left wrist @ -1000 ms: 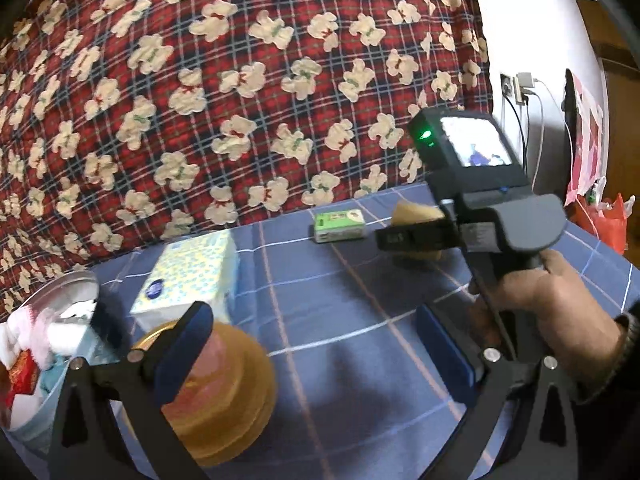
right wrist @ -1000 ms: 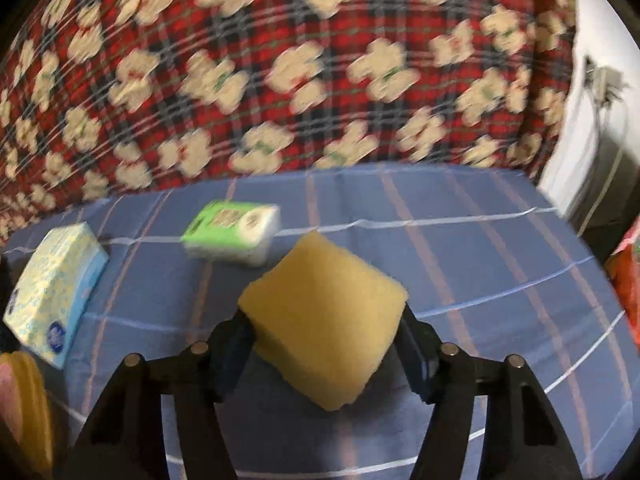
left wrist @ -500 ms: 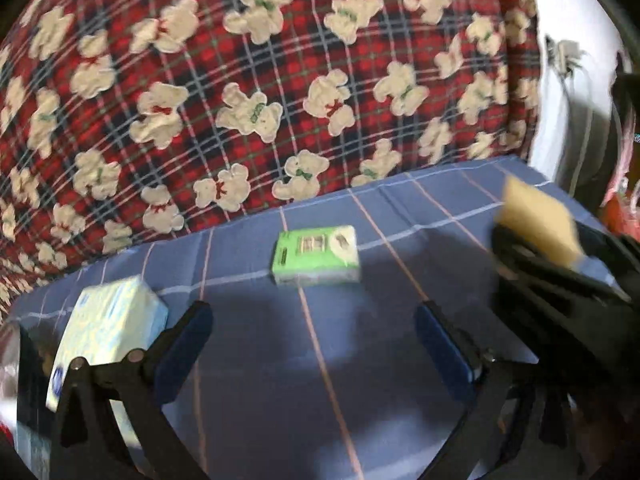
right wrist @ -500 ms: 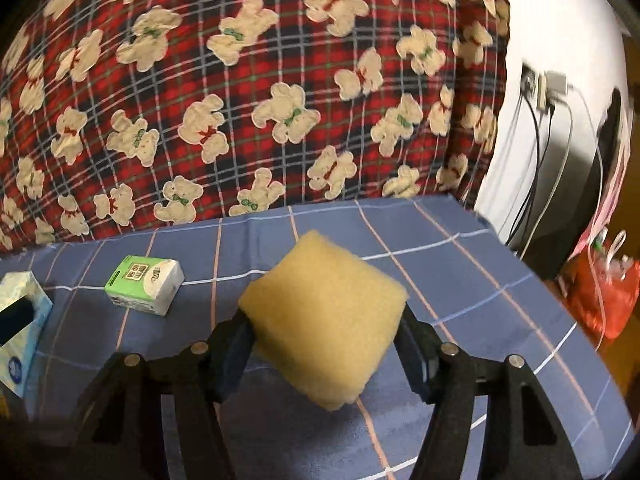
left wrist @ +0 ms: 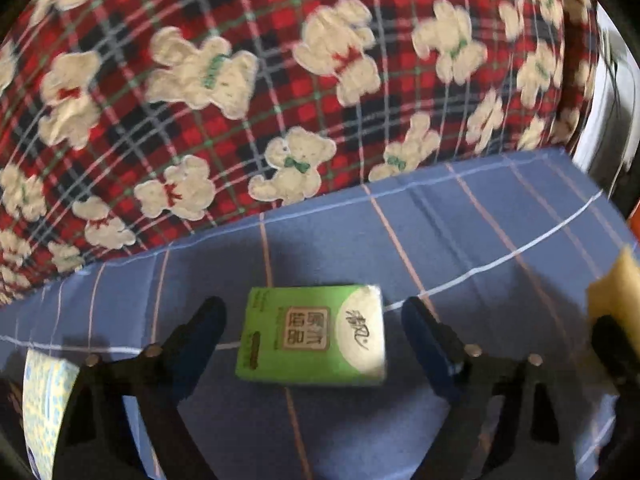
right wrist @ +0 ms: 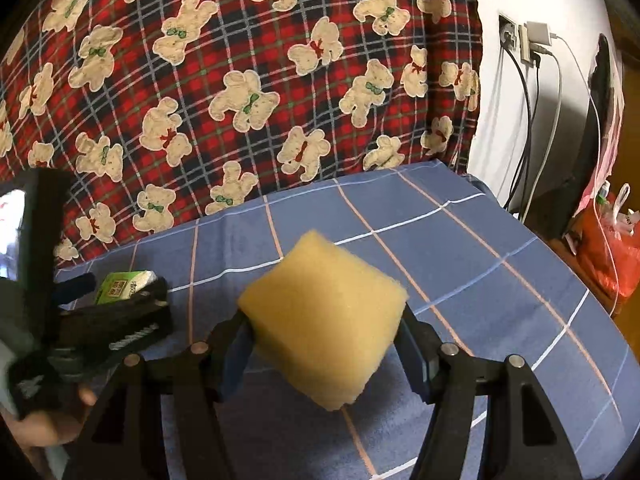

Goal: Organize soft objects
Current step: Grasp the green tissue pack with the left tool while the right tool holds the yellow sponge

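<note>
A green tissue pack (left wrist: pixel 314 334) lies flat on the blue checked cloth (left wrist: pixel 480 232). My left gripper (left wrist: pixel 312 320) straddles it, one finger on each side, jaws closing, with small gaps still showing between pads and pack. In the right wrist view my right gripper (right wrist: pixel 324 328) is shut on a yellow sponge (right wrist: pixel 324 320), held above the cloth. The left gripper (right wrist: pixel 116 304) shows at that view's left edge over the green tissue pack (right wrist: pixel 124 286). The sponge's corner (left wrist: pixel 614 292) peeks in at the right of the left wrist view.
A red plaid blanket with bears (left wrist: pixel 280 80) rises behind the surface. A pale blue-and-yellow tissue box (left wrist: pixel 44 404) lies at lower left. Wall socket with cables (right wrist: pixel 528 44) and a red bag (right wrist: pixel 612 248) stand off the right edge.
My left gripper swept right, away from the tin and orange object, came down over the green pack, and its jaws narrowed. The right gripper drifted slightly, still holding the sponge.
</note>
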`<state>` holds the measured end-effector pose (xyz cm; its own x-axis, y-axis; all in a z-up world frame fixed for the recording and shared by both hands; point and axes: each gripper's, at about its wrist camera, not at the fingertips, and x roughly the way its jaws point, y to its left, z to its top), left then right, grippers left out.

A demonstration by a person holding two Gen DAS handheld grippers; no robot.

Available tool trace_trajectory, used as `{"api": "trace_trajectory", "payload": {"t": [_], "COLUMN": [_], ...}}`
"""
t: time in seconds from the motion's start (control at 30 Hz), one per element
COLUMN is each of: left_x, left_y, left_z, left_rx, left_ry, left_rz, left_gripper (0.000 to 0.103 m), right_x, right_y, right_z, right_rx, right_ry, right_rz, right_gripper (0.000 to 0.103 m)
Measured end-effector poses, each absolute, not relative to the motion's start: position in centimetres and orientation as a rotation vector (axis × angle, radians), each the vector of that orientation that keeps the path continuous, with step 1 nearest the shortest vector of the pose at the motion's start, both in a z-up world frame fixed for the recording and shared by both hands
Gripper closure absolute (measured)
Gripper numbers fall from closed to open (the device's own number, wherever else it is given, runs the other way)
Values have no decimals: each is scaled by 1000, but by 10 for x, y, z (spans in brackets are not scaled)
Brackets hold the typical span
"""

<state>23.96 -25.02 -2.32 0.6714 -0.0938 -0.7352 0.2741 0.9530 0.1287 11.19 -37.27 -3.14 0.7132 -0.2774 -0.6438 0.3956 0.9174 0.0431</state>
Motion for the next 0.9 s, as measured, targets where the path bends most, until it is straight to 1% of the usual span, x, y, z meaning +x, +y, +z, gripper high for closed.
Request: {"api": "trace_trajectory", "payload": {"t": [0.03, 0.13, 0.17, 0.27, 0.57, 0.63, 0.67, 0.7, 0.8, 0.9], "left_x": [244, 246, 247, 255, 251, 247, 240, 234, 221, 210], "left_y": [-252, -246, -243, -228, -225, -228, -237, -242, -251, -243], "left_z": [-28, -29, -30, -36, -37, -35, -33, -31, -28, -27], "left_rx": [242, 190, 166, 73, 73, 83, 104, 121, 165, 101], "left_ry": [851, 867, 879, 935, 938, 925, 908, 898, 876, 887], "left_rz": [-213, -226, -235, -220, -215, -237, -270, -283, -263, -276], "left_gripper": [20, 20, 19, 1, 0, 13, 30, 35, 35, 36], "right_x": [112, 112, 113, 113, 112, 111, 110, 109, 108, 105], "right_y": [-372, -369, -368, -368, -369, -369, -369, -369, -370, -372], "right_z": [-31, -31, -31, -32, -34, -32, -31, -30, -31, -30], "right_rx": [181, 174, 174, 181, 202, 202, 202, 202, 205, 208], "right_ry": [682, 683, 685, 690, 693, 683, 675, 672, 675, 666], "right_rz": [-373, -365, -362, -354, -347, -351, -354, -357, -364, -372], "right_gripper": [36, 36, 36, 36, 36, 36, 36, 36, 36, 36]}}
